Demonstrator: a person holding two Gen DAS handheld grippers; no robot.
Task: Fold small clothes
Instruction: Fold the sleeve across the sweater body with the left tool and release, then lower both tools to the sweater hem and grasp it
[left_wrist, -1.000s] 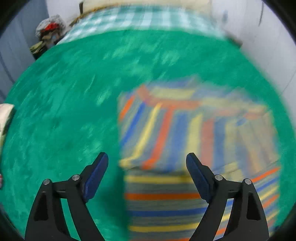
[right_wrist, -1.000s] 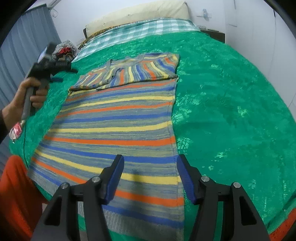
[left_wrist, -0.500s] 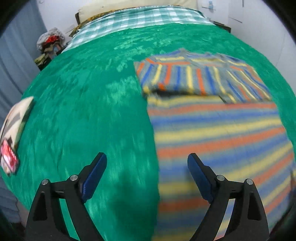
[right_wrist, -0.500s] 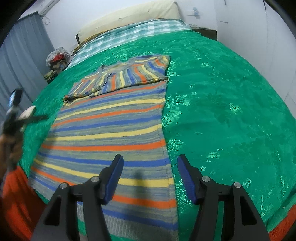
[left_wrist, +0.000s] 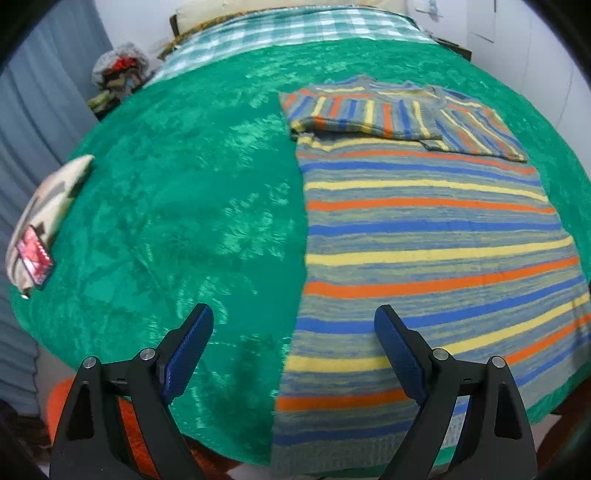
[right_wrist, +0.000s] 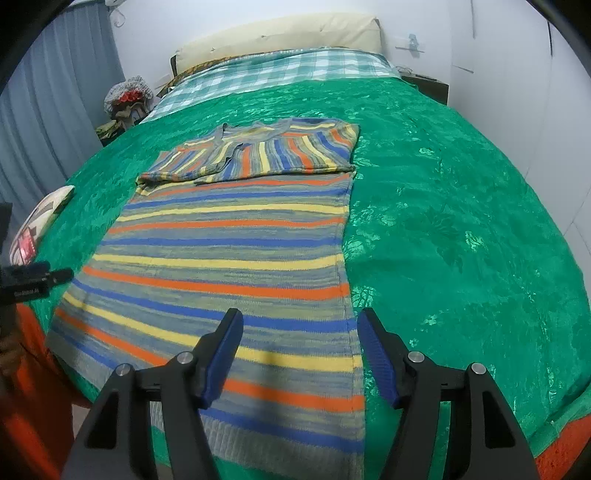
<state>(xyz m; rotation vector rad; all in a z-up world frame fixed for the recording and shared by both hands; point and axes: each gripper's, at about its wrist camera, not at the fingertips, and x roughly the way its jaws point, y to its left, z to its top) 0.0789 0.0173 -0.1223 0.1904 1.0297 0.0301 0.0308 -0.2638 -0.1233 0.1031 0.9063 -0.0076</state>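
One striped sweater (right_wrist: 236, 251), two claws (left_wrist: 293, 334) (right_wrist: 297, 349)

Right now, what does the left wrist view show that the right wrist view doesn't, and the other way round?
Only the left wrist view shows the left gripper, open over the sweater's left edge. Only the right wrist view shows the right gripper, open over the sweater's right edge, plus the pillow at the wall. Both show the striped sweater with sleeves folded in, the green blanket and the checked sheet.
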